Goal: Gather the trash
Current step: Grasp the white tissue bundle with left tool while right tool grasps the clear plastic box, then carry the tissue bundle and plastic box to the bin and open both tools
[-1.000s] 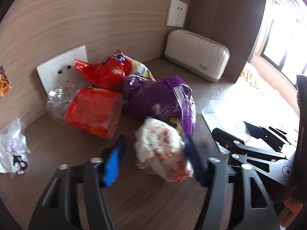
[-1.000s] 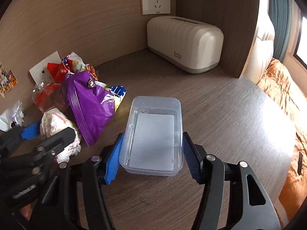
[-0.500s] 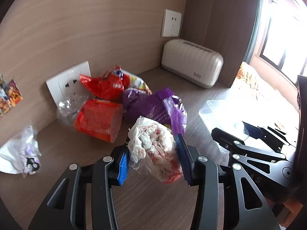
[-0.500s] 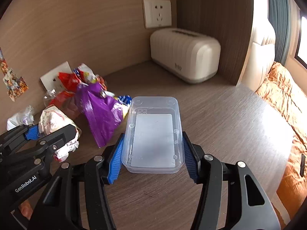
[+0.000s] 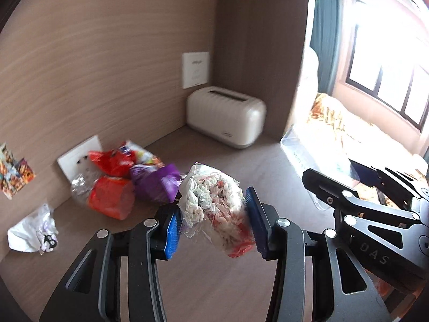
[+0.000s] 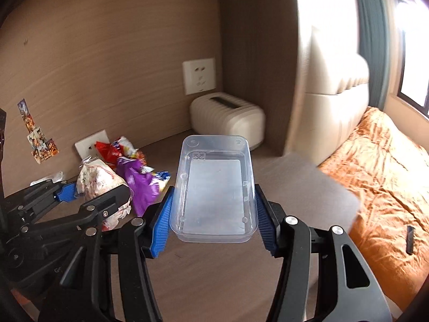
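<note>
Left gripper (image 5: pixel 214 222) clamped on clear bag of crumpled tissue (image 5: pixel 214 209), right gripper (image 6: pixel 213 220) gripping empty clear plastic box (image 6: pixel 214 185), "DAS" lettering at four o'clock, snack wrappers (image 5: pixel 128 179) at nine.

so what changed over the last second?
The left hand-held gripper has just been closing, now clamped on the crumpled bag and lifting it off the desk. The right hand-held gripper raised the clear container it already held. The wrapper pile and toaster stayed put.
</note>
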The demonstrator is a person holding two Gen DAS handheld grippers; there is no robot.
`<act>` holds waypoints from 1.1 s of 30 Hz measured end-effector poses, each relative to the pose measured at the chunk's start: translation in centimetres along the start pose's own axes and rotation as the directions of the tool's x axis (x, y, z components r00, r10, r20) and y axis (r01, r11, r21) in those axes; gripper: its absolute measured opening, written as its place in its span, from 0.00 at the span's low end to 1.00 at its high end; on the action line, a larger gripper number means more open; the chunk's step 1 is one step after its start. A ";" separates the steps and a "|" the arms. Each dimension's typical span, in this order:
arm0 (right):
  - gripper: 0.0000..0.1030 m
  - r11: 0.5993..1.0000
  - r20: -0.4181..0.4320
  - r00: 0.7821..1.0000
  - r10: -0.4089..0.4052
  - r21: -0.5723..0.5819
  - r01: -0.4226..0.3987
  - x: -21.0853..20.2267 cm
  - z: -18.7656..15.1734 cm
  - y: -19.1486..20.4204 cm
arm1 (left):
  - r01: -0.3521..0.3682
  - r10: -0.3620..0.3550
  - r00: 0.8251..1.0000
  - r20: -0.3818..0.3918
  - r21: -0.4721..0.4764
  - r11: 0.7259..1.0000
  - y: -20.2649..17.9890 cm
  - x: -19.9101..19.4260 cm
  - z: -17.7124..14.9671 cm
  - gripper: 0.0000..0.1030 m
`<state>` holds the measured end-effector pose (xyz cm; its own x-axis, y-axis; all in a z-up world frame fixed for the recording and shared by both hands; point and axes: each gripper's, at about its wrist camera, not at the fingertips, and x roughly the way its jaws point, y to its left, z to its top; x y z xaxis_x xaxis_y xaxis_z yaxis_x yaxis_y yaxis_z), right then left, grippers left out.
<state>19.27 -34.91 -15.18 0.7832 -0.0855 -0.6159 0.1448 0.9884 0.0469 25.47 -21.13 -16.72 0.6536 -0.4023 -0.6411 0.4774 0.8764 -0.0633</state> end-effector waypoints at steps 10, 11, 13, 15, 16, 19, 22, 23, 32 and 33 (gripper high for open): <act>0.55 0.993 0.001 0.996 -0.090 0.071 0.090 -5.9 -2.8 -7.8 | 0.099 -0.098 0.995 -0.009 0.092 0.991 -9.7 -1.6 -0.9 0.43; 0.55 0.992 -0.001 0.995 -0.099 0.075 0.099 -6.4 -3.2 -8.5 | 0.111 -0.110 0.994 -0.015 0.100 0.989 -10.8 -1.6 -1.1 0.43; 0.55 0.989 -0.006 0.993 -0.118 0.091 0.118 -7.4 -4.2 -10.0 | 0.129 -0.127 0.992 -0.027 0.118 0.985 -12.9 -1.8 -1.6 0.43; 0.55 0.985 -0.011 0.991 -0.134 0.104 0.134 -8.2 -5.0 -11.3 | 0.150 -0.146 0.988 -0.040 0.131 0.980 -14.7 -1.8 -2.1 0.43; 0.55 0.983 -0.016 0.990 -0.143 0.111 0.144 -8.6 -5.4 -12.0 | 0.157 -0.152 0.987 -0.045 0.136 0.978 -15.4 -1.8 -2.4 0.43; 0.55 0.977 -0.032 0.985 -0.168 0.130 0.171 -9.8 -7.0 -14.1 | 0.186 -0.177 0.982 -0.069 0.156 0.970 -18.0 -1.5 -3.5 0.43; 0.55 0.971 -0.053 0.981 -0.184 0.145 0.190 -10.4 -8.5 -15.8 | 0.212 -0.198 0.976 -0.095 0.169 0.963 -20.0 -1.0 -4.7 0.43; 0.55 0.970 -0.062 0.980 -0.187 0.149 0.195 -10.5 -9.1 -16.3 | 0.216 -0.200 0.974 -0.104 0.176 0.960 -20.7 -0.8 -5.2 0.43; 0.55 0.959 -0.157 0.967 -0.202 0.168 0.227 -9.1 -15.8 -20.3 | 0.263 -0.219 0.951 -0.219 0.199 0.944 -25.5 3.3 -11.8 0.43; 0.55 0.960 -0.173 0.965 -0.197 0.164 0.225 -8.4 -16.8 -20.6 | 0.266 -0.217 0.948 -0.234 0.204 0.942 -26.0 4.1 -12.9 0.43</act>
<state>-0.45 -52.47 -24.16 0.6227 -0.2553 -0.7397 0.4146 0.9093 0.0352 8.15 -42.13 -27.53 0.3783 -0.5091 -0.7731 0.7431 0.6650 -0.0743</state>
